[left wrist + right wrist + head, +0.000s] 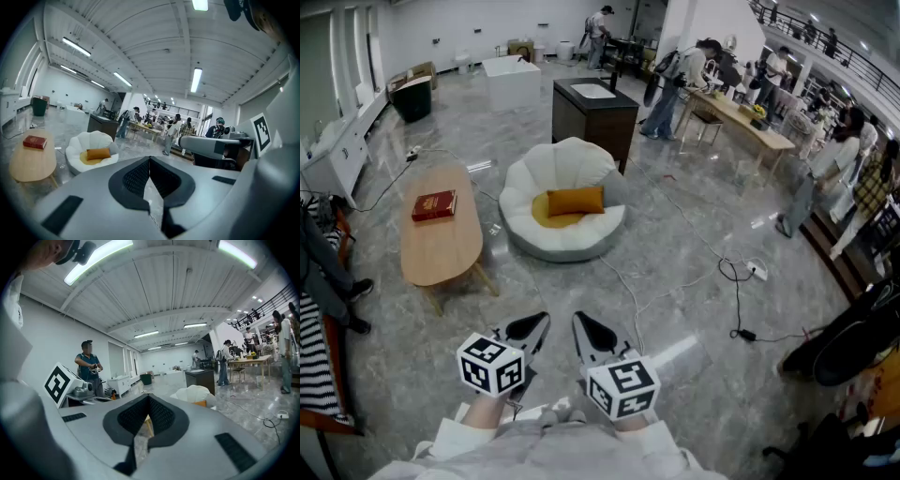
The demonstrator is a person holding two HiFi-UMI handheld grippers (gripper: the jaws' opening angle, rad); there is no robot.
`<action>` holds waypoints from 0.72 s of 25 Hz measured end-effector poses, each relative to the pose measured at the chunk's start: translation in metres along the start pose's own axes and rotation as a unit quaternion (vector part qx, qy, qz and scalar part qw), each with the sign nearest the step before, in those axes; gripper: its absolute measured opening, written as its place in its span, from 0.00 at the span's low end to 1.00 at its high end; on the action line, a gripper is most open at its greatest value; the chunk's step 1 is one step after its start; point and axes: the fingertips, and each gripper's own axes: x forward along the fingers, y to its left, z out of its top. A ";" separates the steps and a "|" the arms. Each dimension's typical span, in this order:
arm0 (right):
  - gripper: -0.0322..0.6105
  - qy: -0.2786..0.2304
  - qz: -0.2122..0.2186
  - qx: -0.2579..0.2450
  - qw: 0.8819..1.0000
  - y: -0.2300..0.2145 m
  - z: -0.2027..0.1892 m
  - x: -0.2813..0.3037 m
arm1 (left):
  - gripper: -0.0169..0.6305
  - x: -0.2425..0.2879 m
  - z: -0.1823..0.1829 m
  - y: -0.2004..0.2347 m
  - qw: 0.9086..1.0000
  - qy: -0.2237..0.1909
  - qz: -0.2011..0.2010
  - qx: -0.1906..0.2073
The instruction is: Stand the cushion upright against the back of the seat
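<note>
We hold the left gripper (534, 324) and right gripper (586, 326) near, jaws shut and empty. The cushion (576, 200) on the far seat (572, 159) lies beyond reach.

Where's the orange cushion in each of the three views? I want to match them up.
Head view: the cushion is upper centre, on the white seat.
Left gripper view: the cushion is left of centre, low in the seat.
Right gripper view: only an orange sliver of the cushion shows, right of centre.
Shared landmark: the white seat, with the dark cabinet behind it.
</note>
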 end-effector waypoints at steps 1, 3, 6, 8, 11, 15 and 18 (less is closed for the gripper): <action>0.07 0.001 0.000 0.000 1.000 0.000 0.002 -0.002 | 0.04 0.001 0.001 -0.002 1.000 0.000 0.000 0.001; 0.07 0.003 0.000 -0.001 1.000 0.000 0.004 -0.004 | 0.04 0.002 0.002 -0.005 1.000 -0.001 0.000 0.002; 0.07 0.007 0.000 -0.003 1.000 0.000 0.004 -0.005 | 0.04 0.003 0.004 -0.007 1.000 -0.003 -0.001 0.005; 0.07 0.008 0.002 -0.003 1.000 0.000 0.003 -0.006 | 0.04 0.004 0.004 -0.009 1.000 -0.003 -0.002 0.005; 0.07 0.008 -0.001 -0.004 1.000 -0.005 0.004 -0.009 | 0.04 0.005 0.005 -0.012 1.000 -0.004 -0.003 0.005; 0.07 0.008 0.010 0.005 1.000 -0.005 0.003 -0.007 | 0.04 0.004 0.008 -0.010 1.000 -0.007 -0.003 0.005; 0.07 0.007 0.023 0.011 1.000 -0.001 0.000 -0.008 | 0.04 0.004 0.009 -0.012 1.000 -0.014 -0.006 0.000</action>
